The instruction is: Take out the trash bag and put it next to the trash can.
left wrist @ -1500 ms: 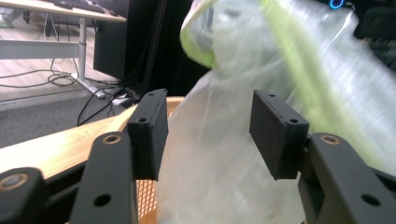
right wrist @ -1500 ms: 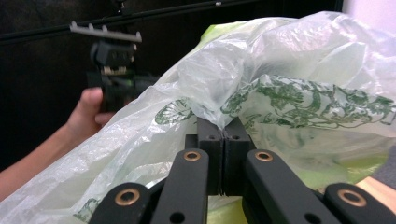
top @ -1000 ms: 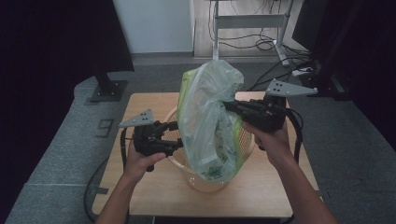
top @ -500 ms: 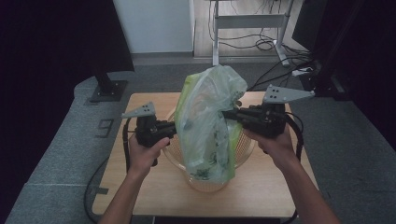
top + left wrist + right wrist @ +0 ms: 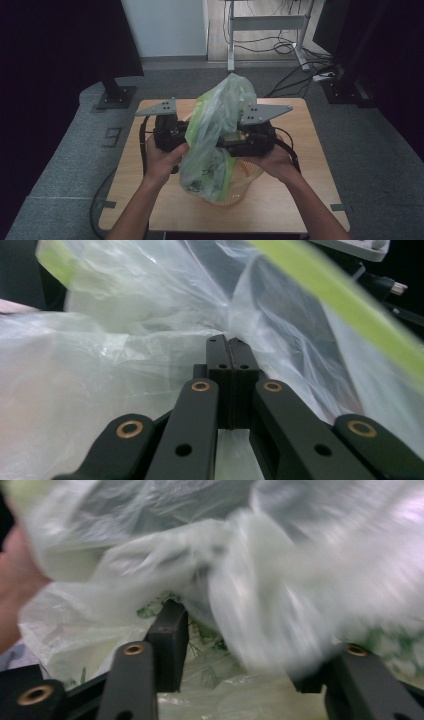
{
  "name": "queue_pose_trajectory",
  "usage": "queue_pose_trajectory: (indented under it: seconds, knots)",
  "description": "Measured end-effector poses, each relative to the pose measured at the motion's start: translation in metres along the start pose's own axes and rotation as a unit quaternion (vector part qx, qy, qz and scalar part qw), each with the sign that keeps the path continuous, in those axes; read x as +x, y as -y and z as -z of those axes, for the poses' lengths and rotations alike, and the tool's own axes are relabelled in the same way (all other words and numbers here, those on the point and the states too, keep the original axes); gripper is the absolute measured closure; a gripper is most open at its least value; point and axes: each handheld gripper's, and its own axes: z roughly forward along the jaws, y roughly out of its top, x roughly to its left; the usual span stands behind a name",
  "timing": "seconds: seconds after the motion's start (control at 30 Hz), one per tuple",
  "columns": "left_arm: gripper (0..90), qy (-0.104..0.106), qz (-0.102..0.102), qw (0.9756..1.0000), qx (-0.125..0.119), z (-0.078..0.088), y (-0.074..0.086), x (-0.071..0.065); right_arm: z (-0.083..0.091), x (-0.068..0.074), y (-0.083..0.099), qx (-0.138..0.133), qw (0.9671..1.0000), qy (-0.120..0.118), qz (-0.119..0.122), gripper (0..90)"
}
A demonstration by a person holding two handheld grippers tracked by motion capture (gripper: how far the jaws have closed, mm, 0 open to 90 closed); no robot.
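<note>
Bag: a thin, see-through plastic bag (image 5: 212, 145) with a green band, held up between the two grippers over the basket (image 5: 245, 175); its lower end hangs into the basket.
Bag contents: something leafy and green shows through the film in the high view (too small and creased to name it).
Left gripper: the left gripper (image 5: 231, 357) is clenched, its two jaws pressed flat together with a fold of the bag film pinched at the tips; in the high view the bag covers the tips.
Right gripper: the right gripper (image 5: 250, 630) has its jaws apart, they have just been opening; bag film lies between them, but the pads do not press on it (the right jaw is half covered by blurred plastic).
Right gripper view: strongly blurred, so the edges of the film are hard to follow.
Basket: pale orange woven basket on the wooden table (image 5: 300, 200); most of its rim is hidden behind the bag and the hands.
Hands: both forearms come in from the lower edge and are cut off there.
</note>
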Motion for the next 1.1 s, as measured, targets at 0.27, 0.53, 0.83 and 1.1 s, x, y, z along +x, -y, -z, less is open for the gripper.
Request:
queue_pose_trajectory:
  seconds: [0.27,0.53,0.83,1.1]
  knots:
    - [61.9,-0.001,0.002,1.0000,-0.006,0.009,0.004,0.005,-0.004,0.000,0.001,0.022,0.9996,0.016,0.009,85.1]
    - [45.3,-0.100,-0.002,0.9944,-0.034,0.044,0.016,0.014,0.064,-0.005,0.005,-0.049,0.9970,0.060,-0.009,85.6]
    - [44.7,-0.117,0.014,0.9925,-0.032,0.054,0.029,0.029,0.132,-0.007,0.011,-0.112,0.9891,0.095,-0.013,85.7]
    - [44.8,-0.132,0.027,0.9903,-0.036,0.060,0.037,0.039,0.190,-0.014,0.014,-0.131,0.9808,0.144,-0.014,85.8]
